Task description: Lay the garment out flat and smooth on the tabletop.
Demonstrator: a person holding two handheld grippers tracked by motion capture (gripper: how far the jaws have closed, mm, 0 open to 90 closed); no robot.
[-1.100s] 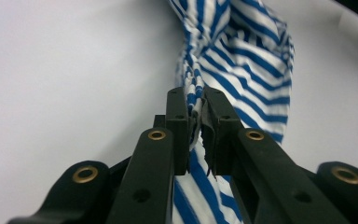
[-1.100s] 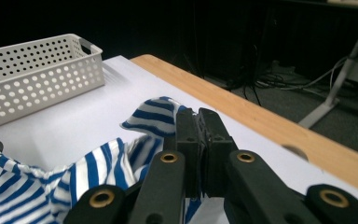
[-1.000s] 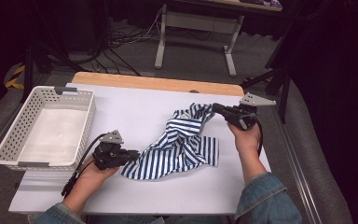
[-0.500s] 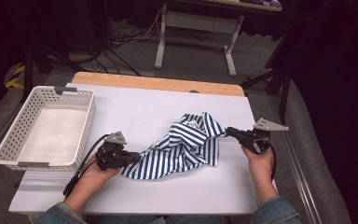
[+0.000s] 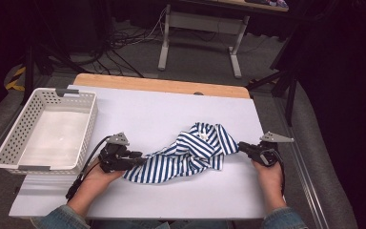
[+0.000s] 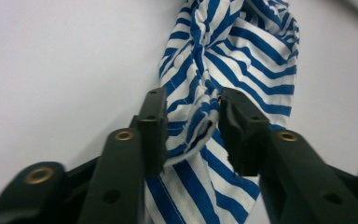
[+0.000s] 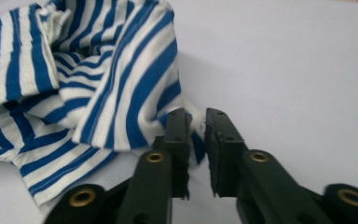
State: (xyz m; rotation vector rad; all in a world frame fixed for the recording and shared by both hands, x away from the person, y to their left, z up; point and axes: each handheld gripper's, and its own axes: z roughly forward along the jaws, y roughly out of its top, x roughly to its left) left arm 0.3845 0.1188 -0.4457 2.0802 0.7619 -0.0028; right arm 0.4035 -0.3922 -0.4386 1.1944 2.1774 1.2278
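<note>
The person's forearms (image 5: pixel 76 202) are cut off by the bottom edge.

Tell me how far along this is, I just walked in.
Done: the shirt lies stretched between both grippers on the table. In hand: the left gripper and right gripper have just been opening, cloth between their jaws. Left: the shirt is crumpled, and the basket is empty.

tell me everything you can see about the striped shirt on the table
The striped shirt is soft knit-looking cloth in blue and white stripes, crumpled and twisted into a rumpled band across the white table. Its left end lies between the jaws of the left gripper, which have just been opening. Its right edge sits in the narrow gap of the right gripper, also just opening.
</note>
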